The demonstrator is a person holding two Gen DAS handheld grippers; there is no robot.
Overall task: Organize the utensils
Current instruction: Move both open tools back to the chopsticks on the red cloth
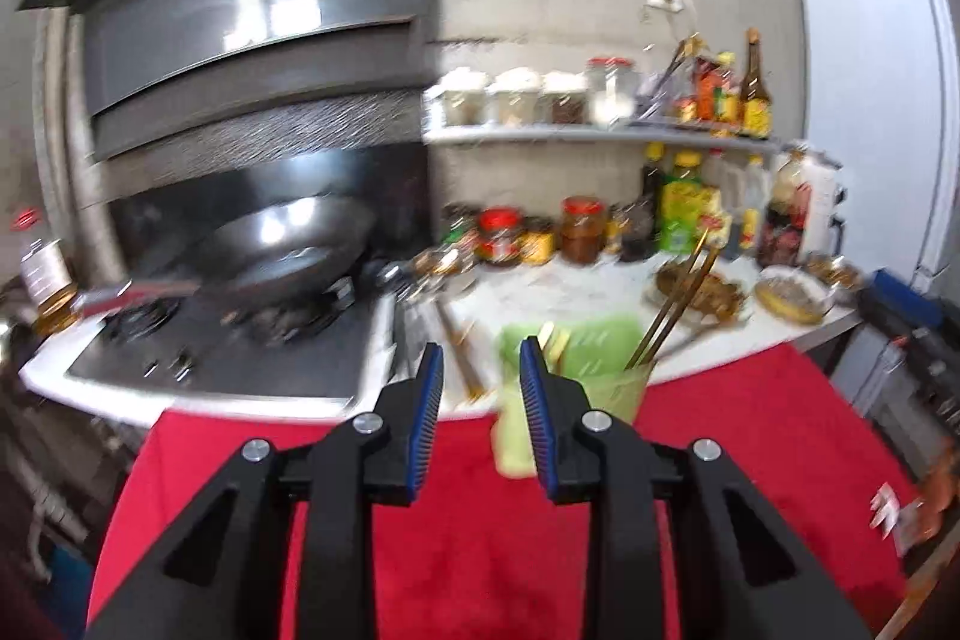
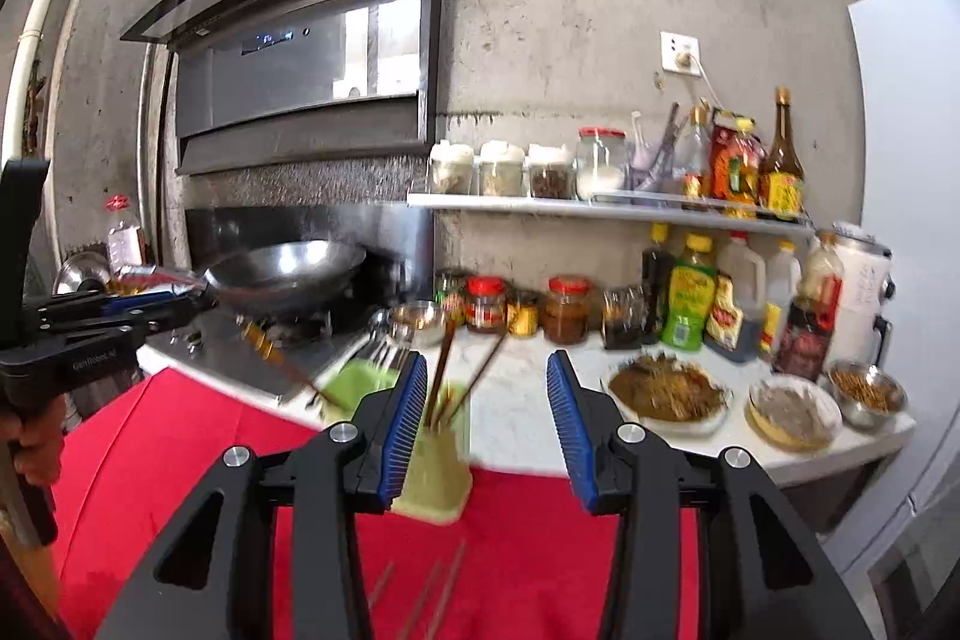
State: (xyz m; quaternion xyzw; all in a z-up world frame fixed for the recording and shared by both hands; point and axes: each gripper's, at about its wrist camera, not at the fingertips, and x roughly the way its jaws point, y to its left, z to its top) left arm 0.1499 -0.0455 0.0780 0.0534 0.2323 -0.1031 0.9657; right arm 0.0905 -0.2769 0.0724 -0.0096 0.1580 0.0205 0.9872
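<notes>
A soft, matt red cloth drapes the glossy white counter. The pale green plastic utensil holder looks smooth; the round steel wok shines; the grey wall is rough.

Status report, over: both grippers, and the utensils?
Both grippers open, empty. Chopsticks upright in green holder. More chopsticks loose on red cloth.
</notes>
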